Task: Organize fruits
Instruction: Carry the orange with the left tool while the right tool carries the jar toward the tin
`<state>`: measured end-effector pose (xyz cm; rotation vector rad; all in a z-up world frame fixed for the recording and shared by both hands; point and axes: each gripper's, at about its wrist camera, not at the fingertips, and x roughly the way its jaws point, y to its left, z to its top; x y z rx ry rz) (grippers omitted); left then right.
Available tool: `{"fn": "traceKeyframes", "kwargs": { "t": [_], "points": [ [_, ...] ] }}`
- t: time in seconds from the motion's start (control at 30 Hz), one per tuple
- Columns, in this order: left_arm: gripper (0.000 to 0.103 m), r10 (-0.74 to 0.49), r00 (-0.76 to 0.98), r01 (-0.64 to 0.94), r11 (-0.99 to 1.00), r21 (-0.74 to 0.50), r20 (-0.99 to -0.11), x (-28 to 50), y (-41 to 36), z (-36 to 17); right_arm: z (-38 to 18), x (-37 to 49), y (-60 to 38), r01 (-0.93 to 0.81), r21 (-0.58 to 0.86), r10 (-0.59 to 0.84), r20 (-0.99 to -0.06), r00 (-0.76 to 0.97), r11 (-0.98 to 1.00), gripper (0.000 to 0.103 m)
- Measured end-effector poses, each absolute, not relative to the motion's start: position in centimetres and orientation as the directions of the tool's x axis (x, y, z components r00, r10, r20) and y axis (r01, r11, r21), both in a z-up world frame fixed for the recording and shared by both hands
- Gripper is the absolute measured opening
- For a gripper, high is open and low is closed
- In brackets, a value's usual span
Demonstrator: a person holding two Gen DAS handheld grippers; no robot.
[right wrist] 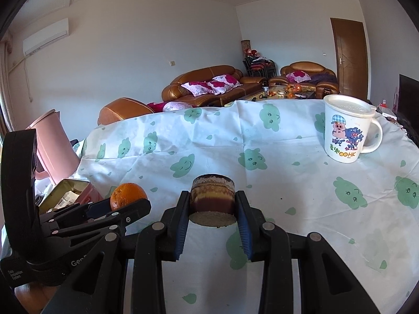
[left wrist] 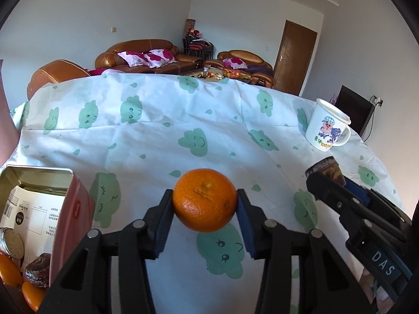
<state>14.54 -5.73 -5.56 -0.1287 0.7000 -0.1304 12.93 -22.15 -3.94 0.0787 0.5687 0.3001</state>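
The left hand-held gripper (left wrist: 204, 204) holds an orange (left wrist: 204, 200) at the centre of the left wrist view, its two blue pads pressed on the fruit's sides and the fruit lifted clear of the cloth. In the lower left of that view an open pink tin (left wrist: 70, 206) holds a printed paper, two more oranges (left wrist: 10, 269) and a dark round cake. The right hand-held gripper (right wrist: 212, 204) grips a round brown cake (right wrist: 212, 196) with a pale crumbly underside at the centre of the right wrist view, also off the cloth. Both hang over a desk (left wrist: 157, 130) covered with a white cloth printed with green clouds. A white lidded mug (right wrist: 348, 128) with a cartoon pig stands on the cloth at the upper right of the right wrist view, well apart from both. A pink kettle (right wrist: 52, 144) stands at the left edge there.
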Motion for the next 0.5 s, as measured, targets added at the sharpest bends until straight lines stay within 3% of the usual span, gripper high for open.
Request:
{"fn": "traceKeyframes", "kwargs": {
  "t": [0.5],
  "points": [
    [0.048,-0.086,0.843,0.075,0.996,-0.042,-0.531,12.1,-7.0,-4.0,-3.3,11.7,-22.4,-0.272,0.147,0.309,-0.454,0.836,0.951,0.036]
  ]
}}
